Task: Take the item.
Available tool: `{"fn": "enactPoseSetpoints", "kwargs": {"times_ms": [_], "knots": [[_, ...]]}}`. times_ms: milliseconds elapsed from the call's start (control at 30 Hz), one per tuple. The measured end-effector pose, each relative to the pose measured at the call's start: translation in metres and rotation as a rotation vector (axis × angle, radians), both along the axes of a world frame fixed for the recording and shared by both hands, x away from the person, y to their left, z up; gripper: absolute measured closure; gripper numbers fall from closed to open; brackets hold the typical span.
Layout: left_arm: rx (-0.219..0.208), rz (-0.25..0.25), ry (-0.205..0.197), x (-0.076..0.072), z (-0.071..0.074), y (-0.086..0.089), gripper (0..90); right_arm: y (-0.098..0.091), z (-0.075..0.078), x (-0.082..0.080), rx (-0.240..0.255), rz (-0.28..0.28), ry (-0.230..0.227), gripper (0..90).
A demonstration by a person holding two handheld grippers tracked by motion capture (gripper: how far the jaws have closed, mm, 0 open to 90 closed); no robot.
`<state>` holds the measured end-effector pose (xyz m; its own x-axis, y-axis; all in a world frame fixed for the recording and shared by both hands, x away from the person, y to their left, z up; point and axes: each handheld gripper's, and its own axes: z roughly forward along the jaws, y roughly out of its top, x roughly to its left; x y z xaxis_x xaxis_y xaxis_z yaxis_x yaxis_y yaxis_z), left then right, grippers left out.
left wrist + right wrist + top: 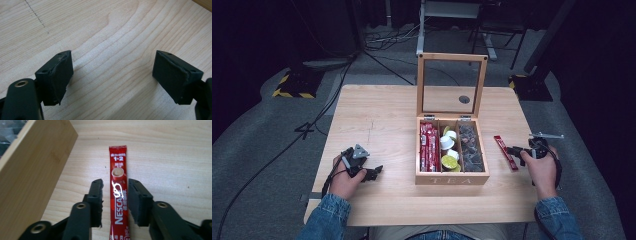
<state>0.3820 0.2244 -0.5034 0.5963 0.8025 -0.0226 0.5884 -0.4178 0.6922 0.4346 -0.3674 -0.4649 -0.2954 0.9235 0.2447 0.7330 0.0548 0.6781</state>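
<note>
- Coffee stick (119,195): red sachet, flat on the worktop (377,115), right of the tea box (452,176).
- Right gripper (115,197): narrow, straddling the stick, pads apart from it; centre, then close evenly.
- Left gripper (112,75): wide, empty, lower left.

Lab/studio, dark room, floor cables (377,40), hazard-taped stand bases (294,85), grey carpet
</note>
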Motion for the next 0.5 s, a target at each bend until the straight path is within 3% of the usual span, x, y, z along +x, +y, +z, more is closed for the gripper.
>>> {"fn": "enactPoseSetpoints", "kwargs": {"times_ms": [67,333,500], "knots": [[-0.002,-0.003,0.001,0.001,0.0,0.0,16.6,0.001,0.002,0.0,-0.004,0.017,-0.028,56.2],[-0.001,-0.018,0.003,0.006,0.0,0.003,14.7,0.003,0.017,-0.004,0.066,0.052,-0.116,39.6],[0.006,-0.023,0.001,0.009,0.0,0.003,13.5,0.007,0.033,-0.008,0.077,0.09,-0.16,37.0]]}}
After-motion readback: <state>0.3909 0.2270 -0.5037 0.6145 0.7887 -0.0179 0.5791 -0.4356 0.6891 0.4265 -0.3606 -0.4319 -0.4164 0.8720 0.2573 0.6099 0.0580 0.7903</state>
